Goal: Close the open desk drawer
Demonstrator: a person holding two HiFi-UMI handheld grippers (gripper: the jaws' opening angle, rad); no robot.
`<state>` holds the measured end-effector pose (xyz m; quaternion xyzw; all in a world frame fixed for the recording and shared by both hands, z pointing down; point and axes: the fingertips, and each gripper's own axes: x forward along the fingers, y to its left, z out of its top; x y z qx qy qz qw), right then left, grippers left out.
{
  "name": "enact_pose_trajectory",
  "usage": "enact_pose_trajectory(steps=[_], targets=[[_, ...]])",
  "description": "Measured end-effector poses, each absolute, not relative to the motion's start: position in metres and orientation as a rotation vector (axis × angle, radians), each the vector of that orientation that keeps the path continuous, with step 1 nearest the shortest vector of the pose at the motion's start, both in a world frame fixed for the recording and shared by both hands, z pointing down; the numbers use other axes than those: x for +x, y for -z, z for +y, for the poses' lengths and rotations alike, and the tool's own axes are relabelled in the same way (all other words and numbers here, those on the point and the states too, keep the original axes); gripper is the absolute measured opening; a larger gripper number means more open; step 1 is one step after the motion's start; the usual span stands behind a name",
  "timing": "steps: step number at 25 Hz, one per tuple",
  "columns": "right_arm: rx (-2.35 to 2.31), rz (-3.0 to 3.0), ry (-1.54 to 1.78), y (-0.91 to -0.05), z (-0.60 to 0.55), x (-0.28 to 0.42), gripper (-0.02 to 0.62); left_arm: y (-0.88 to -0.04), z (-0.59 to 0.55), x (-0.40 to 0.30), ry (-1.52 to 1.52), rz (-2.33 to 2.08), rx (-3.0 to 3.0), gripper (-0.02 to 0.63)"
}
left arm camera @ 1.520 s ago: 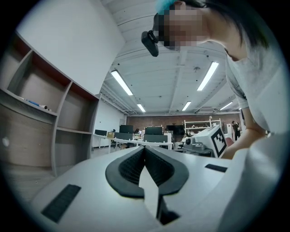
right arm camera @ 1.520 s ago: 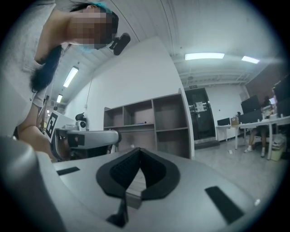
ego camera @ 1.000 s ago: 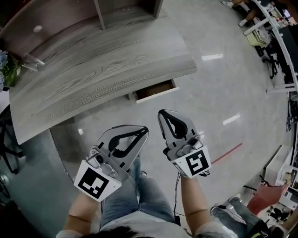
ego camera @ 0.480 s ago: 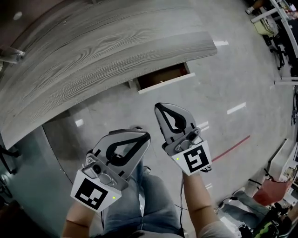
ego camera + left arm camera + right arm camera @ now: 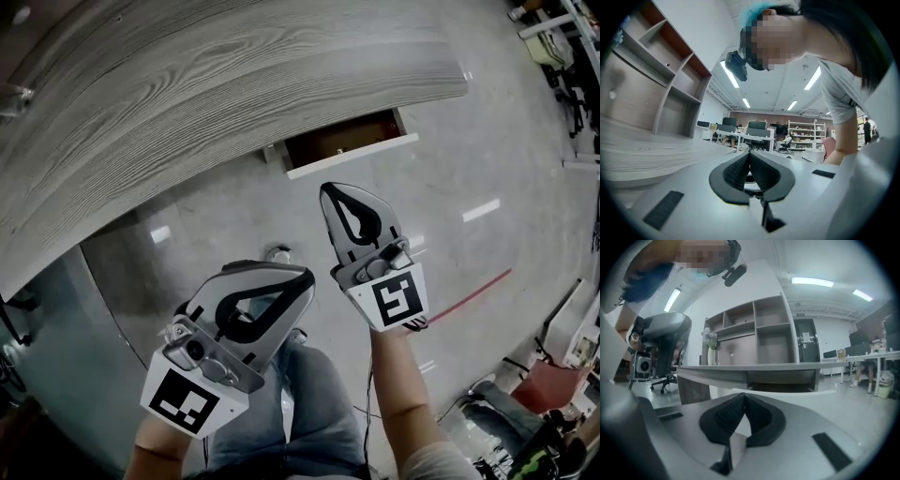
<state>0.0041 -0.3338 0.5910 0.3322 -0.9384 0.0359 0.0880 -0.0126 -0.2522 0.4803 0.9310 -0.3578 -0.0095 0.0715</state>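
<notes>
Closer than a second ago: drawer point(image 5: 349, 141) open under the front edge of the bench point(image 5: 187, 84), near right gripper point(image 5: 330, 192). Left gripper point(image 5: 305, 275) lower. Both jaws together, empty. Push not begun.

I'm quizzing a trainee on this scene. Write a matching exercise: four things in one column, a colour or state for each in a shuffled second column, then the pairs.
Things:
1. drawer
2. desk
3. right gripper
4. floor stripe

Colours or states:
A. red
B. grey wood grain
C. pulled out, brown inside
D. jaws together, holding nothing

Pairs: 1-C, 2-B, 3-D, 4-A
</notes>
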Motion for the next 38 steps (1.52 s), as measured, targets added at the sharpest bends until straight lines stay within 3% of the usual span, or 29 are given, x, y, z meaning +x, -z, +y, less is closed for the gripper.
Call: enact_pose_trajectory(steps=[38], targets=[[1.156,-2.708,-0.210,-0.613,-0.411,-0.032,0.009,-0.507,-0.280,-0.062,-0.038,-1.152,2.779,0.011]])
